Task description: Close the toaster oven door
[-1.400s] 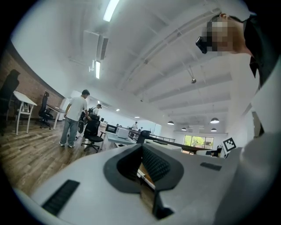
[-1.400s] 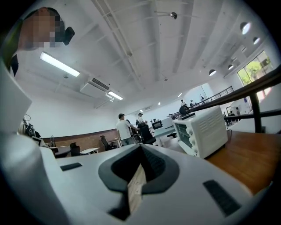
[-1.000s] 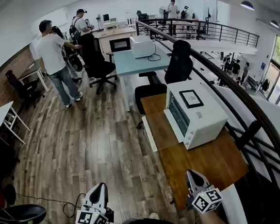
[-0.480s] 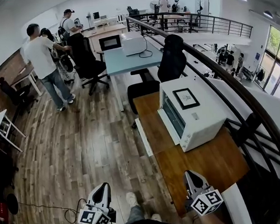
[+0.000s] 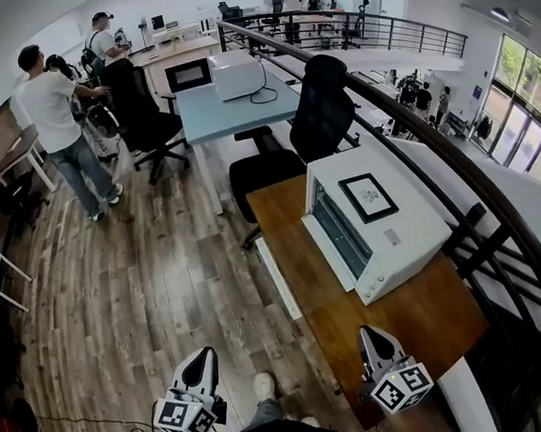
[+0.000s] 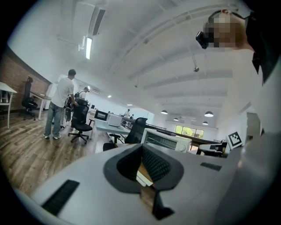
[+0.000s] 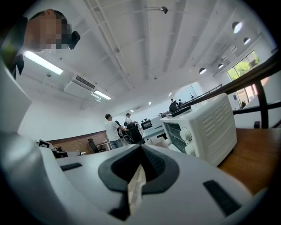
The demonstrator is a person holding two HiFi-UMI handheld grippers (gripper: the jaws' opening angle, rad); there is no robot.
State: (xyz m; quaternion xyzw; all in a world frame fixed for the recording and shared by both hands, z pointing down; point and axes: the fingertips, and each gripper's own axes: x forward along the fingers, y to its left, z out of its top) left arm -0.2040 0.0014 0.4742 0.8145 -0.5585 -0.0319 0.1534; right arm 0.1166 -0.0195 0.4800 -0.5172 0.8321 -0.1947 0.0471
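Note:
A white toaster oven (image 5: 384,219) stands on a wooden table (image 5: 407,321), front facing left, with a small black-framed picture on its top. Its door seems folded down open: a white strip (image 5: 278,277) lies out by the table's left edge, and the racks show inside. The left gripper (image 5: 200,356) is held low over the floor, left of the table, shut and empty. The right gripper (image 5: 370,333) is over the table's near end, short of the oven, also shut and empty. The oven (image 6: 169,139) lies beyond the left gripper (image 6: 142,147). Right of the right gripper (image 7: 140,148), the oven (image 7: 206,127) shows its knobs.
A black railing (image 5: 458,203) runs behind the table on the right. A black office chair (image 5: 310,127) stands beyond the table, then a blue desk (image 5: 223,106) with a white box. People (image 5: 56,126) stand far left on the wood floor.
The head view has advanced toward the table, so the oven looks larger and nearer. Both grippers stay low at the bottom of the view, still shut.

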